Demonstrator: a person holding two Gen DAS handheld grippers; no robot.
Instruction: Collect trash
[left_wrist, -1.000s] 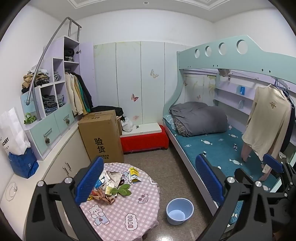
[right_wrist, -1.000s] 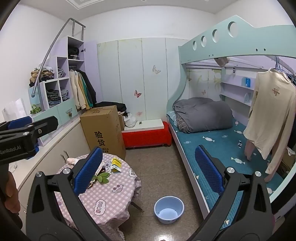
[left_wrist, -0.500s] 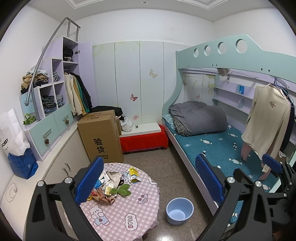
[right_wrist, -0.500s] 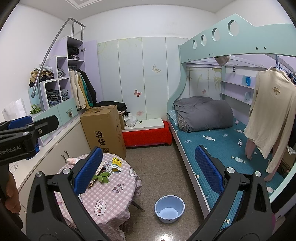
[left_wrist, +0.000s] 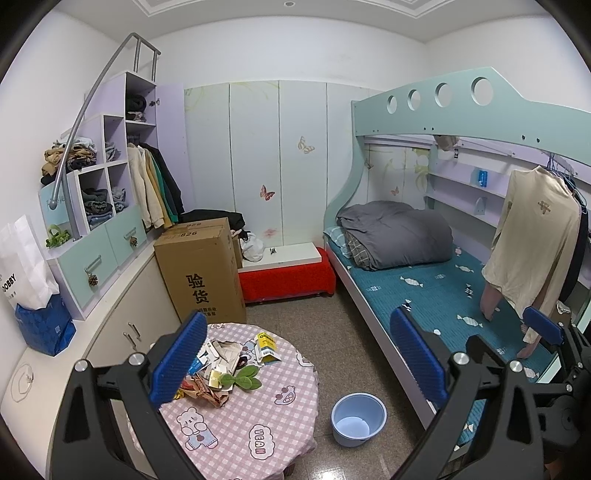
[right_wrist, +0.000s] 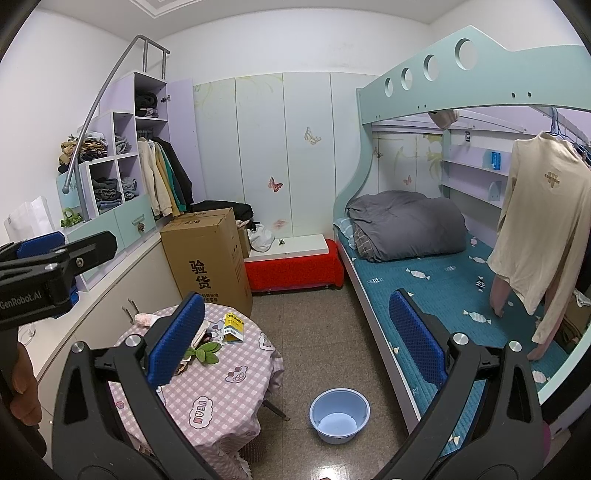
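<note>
Left wrist view: both claws gape wide, holding nothing.
Left claw (left_wrist: 295, 358): hangs above the table (left_wrist: 280, 417).
Right claw (right_wrist: 295, 339): likewise.
Trash pile (left_wrist: 218, 369): table's far-left edge; light, crumpled, crushable paper.
Hold: pinch a raised fold.

Small bedroom, desk at the front left, bunk bed along the right.

A heap of wrappers (left_wrist: 214, 373) lies on the desk (left_wrist: 258, 424); a basin (left_wrist: 358, 419) stands on the floor between desk and bunk bed (left_wrist: 424, 291); a cardboard box (left_wrist: 203, 269) stands behind the desk, left of a low bench (left_wrist: 288, 273).
</note>
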